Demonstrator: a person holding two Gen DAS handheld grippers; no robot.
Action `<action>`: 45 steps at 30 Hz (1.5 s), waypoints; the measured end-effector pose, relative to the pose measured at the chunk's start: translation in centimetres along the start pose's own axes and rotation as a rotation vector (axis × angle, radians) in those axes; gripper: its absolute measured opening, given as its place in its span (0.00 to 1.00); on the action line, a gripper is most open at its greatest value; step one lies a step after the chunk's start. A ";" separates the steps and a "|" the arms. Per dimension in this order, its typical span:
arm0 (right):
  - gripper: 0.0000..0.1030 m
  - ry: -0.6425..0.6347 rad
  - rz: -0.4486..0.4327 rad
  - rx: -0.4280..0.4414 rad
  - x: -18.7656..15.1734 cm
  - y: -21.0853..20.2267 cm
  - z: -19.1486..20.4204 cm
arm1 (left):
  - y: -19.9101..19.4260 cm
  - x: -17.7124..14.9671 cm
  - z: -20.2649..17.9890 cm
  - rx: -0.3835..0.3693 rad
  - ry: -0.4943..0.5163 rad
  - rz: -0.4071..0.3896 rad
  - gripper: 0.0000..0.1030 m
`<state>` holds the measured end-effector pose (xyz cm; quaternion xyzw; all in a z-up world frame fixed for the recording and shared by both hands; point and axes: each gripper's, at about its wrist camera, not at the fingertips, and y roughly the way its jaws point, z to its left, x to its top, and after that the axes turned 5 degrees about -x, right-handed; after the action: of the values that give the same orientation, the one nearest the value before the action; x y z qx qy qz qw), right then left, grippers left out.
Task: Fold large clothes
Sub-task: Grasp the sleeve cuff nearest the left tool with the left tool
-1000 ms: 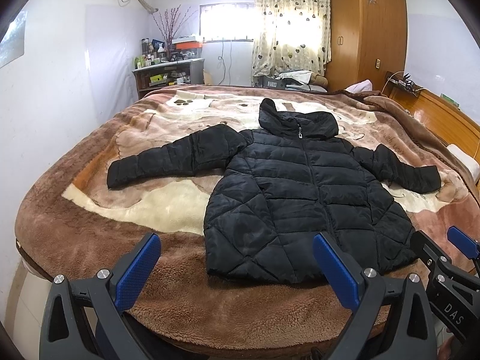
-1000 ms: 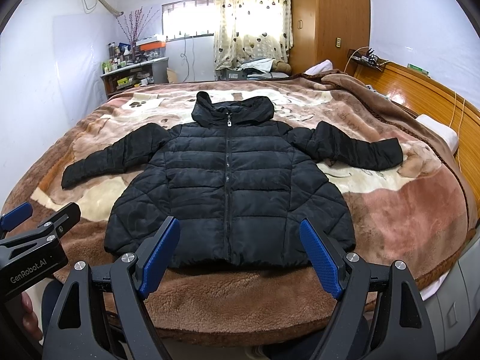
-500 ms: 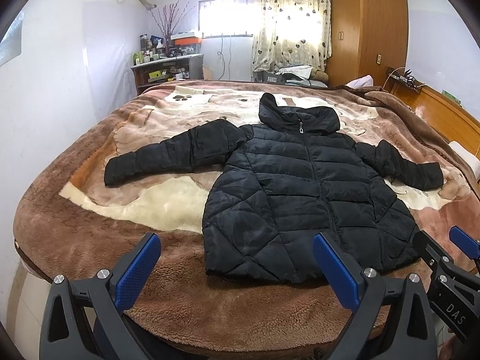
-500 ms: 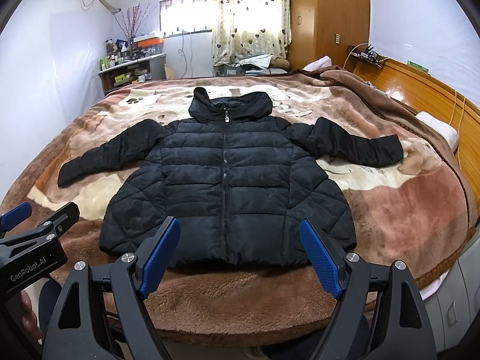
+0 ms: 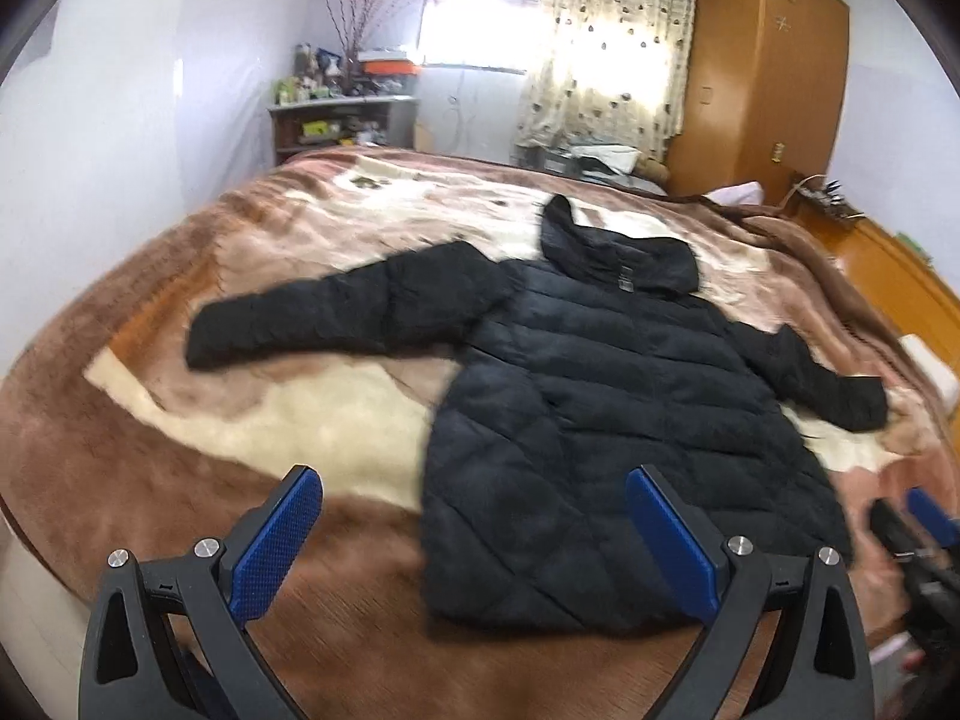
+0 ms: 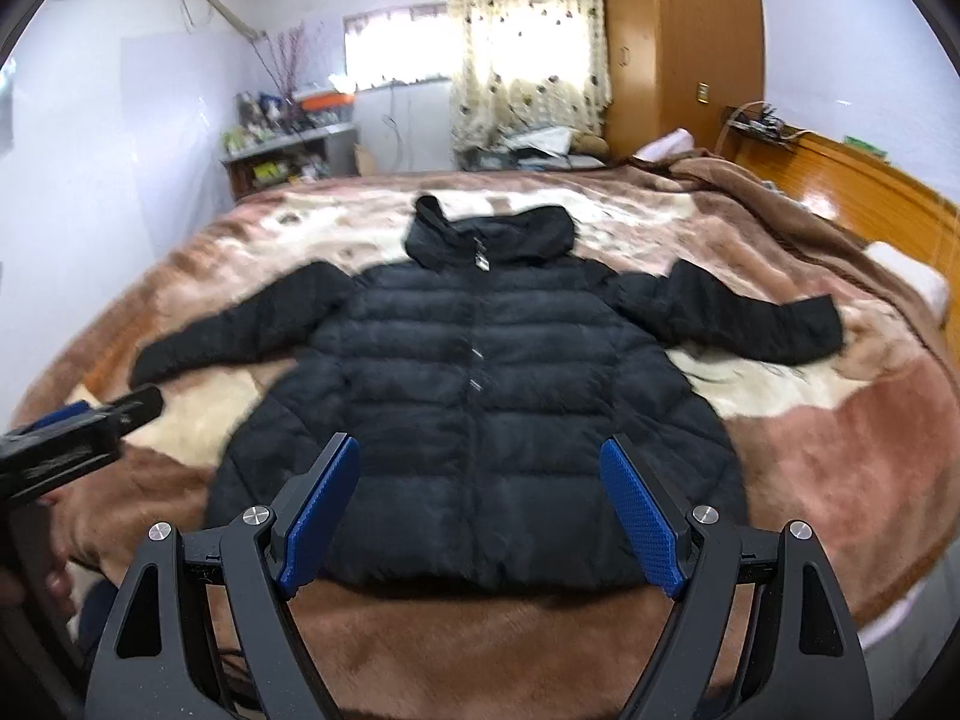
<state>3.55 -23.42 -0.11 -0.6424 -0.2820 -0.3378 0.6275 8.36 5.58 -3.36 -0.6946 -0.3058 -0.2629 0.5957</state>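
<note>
A black hooded puffer jacket (image 5: 612, 420) lies flat on the bed, front up, zipped, both sleeves spread out; it also shows in the right wrist view (image 6: 480, 396). My left gripper (image 5: 474, 540) is open and empty, above the bed's near edge, over the jacket's lower left hem. My right gripper (image 6: 480, 504) is open and empty, over the middle of the hem. The left gripper also shows at the left of the right wrist view (image 6: 78, 438); the right gripper shows at the right edge of the left wrist view (image 5: 918, 540).
The bed carries a brown and cream plush blanket (image 5: 300, 408). A wooden headboard (image 6: 870, 192) runs along the right. A wardrobe (image 6: 678, 42), a curtained window (image 6: 522, 42) and a cluttered shelf (image 6: 282, 150) stand at the far wall.
Both grippers have moved forward and closer over the bed toward the jacket's hem; the views are blurred from motion. Both remain open.
</note>
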 end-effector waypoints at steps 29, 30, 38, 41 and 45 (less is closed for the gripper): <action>0.80 -0.118 0.087 0.156 4.6 17.2 7.7 | 28.2 8.1 28.4 0.114 -0.781 0.131 0.77; 0.80 -0.119 0.086 0.158 4.6 17.2 7.7 | 28.3 8.5 28.3 0.103 -0.775 0.116 0.68; 0.80 -0.092 0.080 0.136 5.1 17.7 6.8 | 27.0 12.8 24.5 0.103 -0.607 0.014 0.17; 0.80 -0.072 0.071 0.121 5.5 17.5 5.7 | 25.1 15.2 20.4 0.133 -0.430 -0.055 0.17; 0.80 -0.032 0.057 0.106 6.2 17.2 4.1 | 22.9 18.3 14.3 0.092 -0.221 -0.119 0.17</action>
<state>21.17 -20.66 -5.79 -0.6213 -0.2911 -0.2939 0.6655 37.68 19.36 -7.45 -0.6718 -0.4220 -0.2056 0.5729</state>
